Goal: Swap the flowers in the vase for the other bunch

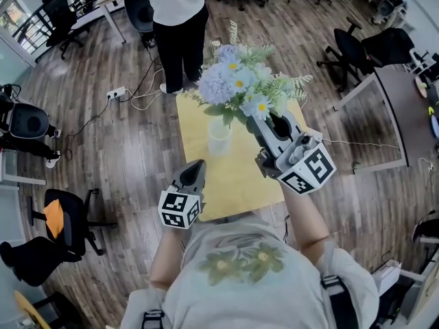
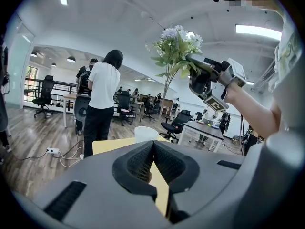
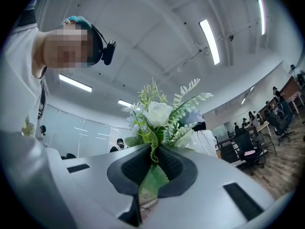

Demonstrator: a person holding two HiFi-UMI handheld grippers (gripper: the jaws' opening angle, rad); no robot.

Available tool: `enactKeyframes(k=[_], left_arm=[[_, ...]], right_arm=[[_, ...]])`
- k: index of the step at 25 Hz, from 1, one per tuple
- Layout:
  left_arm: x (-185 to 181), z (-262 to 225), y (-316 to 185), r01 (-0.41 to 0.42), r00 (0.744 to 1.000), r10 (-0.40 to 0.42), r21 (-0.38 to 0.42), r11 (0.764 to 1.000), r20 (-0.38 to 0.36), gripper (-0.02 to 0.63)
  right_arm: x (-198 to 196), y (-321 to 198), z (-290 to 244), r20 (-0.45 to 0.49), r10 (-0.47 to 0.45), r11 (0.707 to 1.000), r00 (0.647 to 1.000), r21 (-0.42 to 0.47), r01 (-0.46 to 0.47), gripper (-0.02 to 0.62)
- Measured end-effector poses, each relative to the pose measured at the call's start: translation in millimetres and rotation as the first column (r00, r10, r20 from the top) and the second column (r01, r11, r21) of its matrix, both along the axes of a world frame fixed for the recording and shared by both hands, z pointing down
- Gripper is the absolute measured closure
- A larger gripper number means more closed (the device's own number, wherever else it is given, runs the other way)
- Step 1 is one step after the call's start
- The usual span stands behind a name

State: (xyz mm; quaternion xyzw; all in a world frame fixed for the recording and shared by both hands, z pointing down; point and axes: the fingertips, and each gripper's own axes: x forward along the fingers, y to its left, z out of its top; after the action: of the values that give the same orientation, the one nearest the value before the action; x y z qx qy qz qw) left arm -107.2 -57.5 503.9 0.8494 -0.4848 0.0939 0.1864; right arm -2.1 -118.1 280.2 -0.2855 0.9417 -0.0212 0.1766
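A: Since the bench [image 1: 236,177] is the largest thing in play, how much of it shows?

B: Only part. It lies below and ahead of both tools. From the head view its near edge is cut off by the wearer's own shoulders, and its far end is covered by blossoms.

A: And the person standing [image 1: 177,26] beyond it?

B: Well past the tips of both tools. The top of the frame cuts them off above the chest, and they have their back turned in the left gripper view.

A: Where is the bunch of flowers [image 1: 236,81]?

B: Up in the air above the bench, in the right hand-held gripper [image 3: 153,157]. Its pads are pinched on the green stems and a leaf. The heads fan out just beyond the tips. The lower ends of the stems run down behind the tool's body, so I cannot see where they finish.

A: The left hand-held gripper [image 2: 153,146]?

B: Its pads are pressed together at the tips with nothing between them. It is low and nearer the wearer than the right one.

A: And the vase [image 1: 219,141]?

B: It stands upright on the bench, ahead of the left tool's tips and below and to the left of the right tool's. Leaves overlap its rim from the head view. The left gripper view shows only its upper part, so I cannot tell what is inside.
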Motion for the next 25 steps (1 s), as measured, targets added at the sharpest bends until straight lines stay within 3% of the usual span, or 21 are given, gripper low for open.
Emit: enactKeyframes(k=[10, 25], left_arm=[[12, -3, -5, -0.011, 1.0, 0.011, 0.003, 1.0, 0.002, 0.591], [15, -10, -18, -0.034, 0.999, 0.034, 0.005, 0.999, 0.0, 0.591]], right_arm=[[34, 5, -11, -0.019, 0.022, 1.0, 1.0, -0.012, -0.022, 0.545], [65, 8, 28, -0.116, 0.082, 0.986, 0.99, -0.138, -0.097, 0.545]])
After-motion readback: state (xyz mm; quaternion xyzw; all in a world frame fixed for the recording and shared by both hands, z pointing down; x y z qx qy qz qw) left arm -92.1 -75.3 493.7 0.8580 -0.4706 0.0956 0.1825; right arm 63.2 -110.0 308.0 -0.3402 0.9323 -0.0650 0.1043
